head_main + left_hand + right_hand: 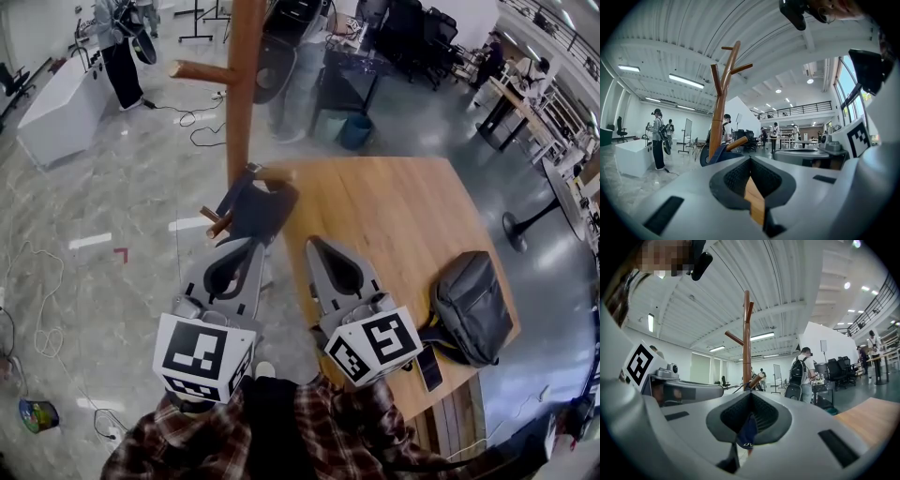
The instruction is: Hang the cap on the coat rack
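Observation:
The wooden coat rack (241, 89) stands on the floor by the table's far left corner; its trunk also shows in the left gripper view (723, 108) and the right gripper view (746, 343). A dark navy cap (258, 202) hangs on a low peg (217, 223) of the rack. My left gripper (251, 242) is shut just below the cap, level, with nothing seen held. My right gripper (312, 242) sits beside it to the right, jaws together. A strip of the blue cap (748, 432) shows through the gap behind its tips (750, 393). The cap's blue edge (719, 154) lies ahead of my left gripper (750, 159).
A wooden table (394, 216) fills the right side, with a grey backpack (472, 305) and a phone (429, 367) near its front right. Cables trail over the marble floor (112, 206). Desks, chairs and several people stand farther back.

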A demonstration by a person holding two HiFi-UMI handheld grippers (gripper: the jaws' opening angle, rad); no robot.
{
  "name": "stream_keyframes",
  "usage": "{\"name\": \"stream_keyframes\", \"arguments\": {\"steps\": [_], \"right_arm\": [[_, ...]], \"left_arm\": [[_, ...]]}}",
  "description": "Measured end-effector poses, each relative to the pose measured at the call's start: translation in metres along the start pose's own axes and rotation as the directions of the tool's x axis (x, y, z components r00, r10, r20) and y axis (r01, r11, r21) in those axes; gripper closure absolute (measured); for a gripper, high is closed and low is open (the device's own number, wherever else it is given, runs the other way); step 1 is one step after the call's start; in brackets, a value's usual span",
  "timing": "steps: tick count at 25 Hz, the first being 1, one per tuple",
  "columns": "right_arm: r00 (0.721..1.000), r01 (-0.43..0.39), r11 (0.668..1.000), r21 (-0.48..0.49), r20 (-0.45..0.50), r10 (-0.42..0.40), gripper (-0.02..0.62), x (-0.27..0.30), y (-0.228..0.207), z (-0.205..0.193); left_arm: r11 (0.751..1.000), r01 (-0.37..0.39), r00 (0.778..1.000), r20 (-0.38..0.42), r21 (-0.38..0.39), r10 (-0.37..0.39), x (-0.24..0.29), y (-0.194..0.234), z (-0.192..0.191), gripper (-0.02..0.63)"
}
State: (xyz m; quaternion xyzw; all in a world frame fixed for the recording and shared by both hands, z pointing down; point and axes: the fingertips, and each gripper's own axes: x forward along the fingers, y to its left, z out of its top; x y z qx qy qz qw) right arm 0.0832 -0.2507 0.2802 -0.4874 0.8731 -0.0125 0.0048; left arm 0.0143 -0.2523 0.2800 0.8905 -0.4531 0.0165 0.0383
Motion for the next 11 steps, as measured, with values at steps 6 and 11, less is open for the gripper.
{"name": "stream_keyframes", "arguments": {"steps": [6,11], "right_arm": [[1.0,-0.003,1.0,0.012,-0.005,0.003,0.584,0.006,-0.001,-0.004],[1.0,-0.017,1.0,0.023,0.004,0.017,0.584,0.011,0.002,-0.006]], "left_arm": [[1.0,-0.002,1.0,-0.005,-0.002,0.002,0.003,0.006,-0.003,0.595],[1.0,-0.015,1.0,0.002,0.005,0.015,0.0,0.012,-0.002,0.595]]}}
